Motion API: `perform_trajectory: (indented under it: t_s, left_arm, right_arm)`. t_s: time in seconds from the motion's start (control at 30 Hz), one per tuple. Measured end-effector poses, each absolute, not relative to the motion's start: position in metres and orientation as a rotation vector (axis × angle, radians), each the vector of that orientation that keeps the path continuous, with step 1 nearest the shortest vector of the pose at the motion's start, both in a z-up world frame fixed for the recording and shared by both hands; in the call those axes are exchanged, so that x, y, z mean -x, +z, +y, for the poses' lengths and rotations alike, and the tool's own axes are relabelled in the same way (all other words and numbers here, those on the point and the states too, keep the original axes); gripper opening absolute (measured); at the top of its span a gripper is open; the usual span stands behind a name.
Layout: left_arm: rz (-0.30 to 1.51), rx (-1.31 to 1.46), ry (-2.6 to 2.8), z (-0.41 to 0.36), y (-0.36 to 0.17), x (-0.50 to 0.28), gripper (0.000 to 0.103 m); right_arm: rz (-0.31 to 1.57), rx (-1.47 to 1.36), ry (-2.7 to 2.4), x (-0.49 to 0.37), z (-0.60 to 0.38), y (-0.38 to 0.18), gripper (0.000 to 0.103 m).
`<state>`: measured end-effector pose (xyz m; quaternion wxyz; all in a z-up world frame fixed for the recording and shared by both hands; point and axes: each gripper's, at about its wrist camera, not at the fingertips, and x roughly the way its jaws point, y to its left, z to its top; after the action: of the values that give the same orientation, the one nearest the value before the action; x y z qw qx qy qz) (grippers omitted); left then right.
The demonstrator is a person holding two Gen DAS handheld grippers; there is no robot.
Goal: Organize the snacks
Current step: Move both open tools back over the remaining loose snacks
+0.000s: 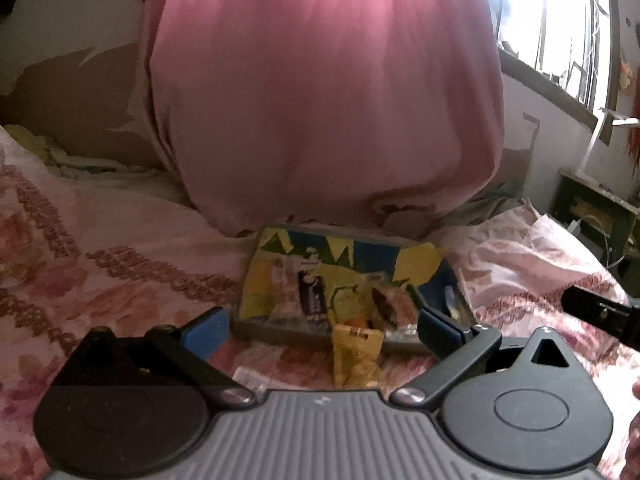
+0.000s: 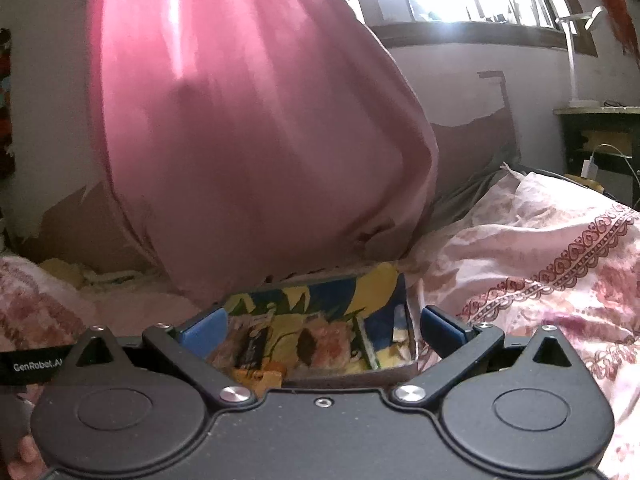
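A shallow box [image 1: 440, 276] with a blue and yellow cartoon lining lies on the bed; it also shows in the right wrist view [image 2: 384, 312]. Several snack packets lie in it, among them a dark purple one [image 1: 312, 300] and a brown-and-pink one [image 1: 390, 304]. A yellow packet [image 1: 356, 352] hangs over its near rim. A clear wrapper [image 1: 250, 378] lies on the bedspread just before my left gripper [image 1: 320, 332], which is open and empty, its fingers either side of the box's near edge. My right gripper [image 2: 322, 332] is open and empty, straddling the box's near part.
A large pink curtain or cloth [image 1: 320, 100] hangs right behind the box. The pink floral bedspread [image 1: 100, 260] spreads left and right, bunched up at the right [image 2: 540, 240]. A dark bedside table [image 2: 600, 140] with a cable stands at far right under a window.
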<state>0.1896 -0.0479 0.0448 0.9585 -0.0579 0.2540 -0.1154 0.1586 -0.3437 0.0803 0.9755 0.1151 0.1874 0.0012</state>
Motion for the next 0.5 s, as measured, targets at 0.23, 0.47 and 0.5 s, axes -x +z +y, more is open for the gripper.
perform_trajectory:
  t_s: [0.23,0.47,0.5]
  left_arm:
    - [0.522,0.109,-0.212,-0.029,0.038,-0.154,0.103]
    - [0.526,0.078,-0.189,-0.016,0.030,-0.124,0.103]
    - [0.525,0.070,-0.189,-0.015,0.028,-0.120,0.103]
  right_arm:
    - [0.399,-0.203,0.019,-0.126,-0.327,0.076,0.102]
    - [0.455,-0.196,0.005,-0.098,-0.316,0.067,0.102]
    - [0.464,-0.197,-0.001,-0.093,-0.315,0.066,0.102]
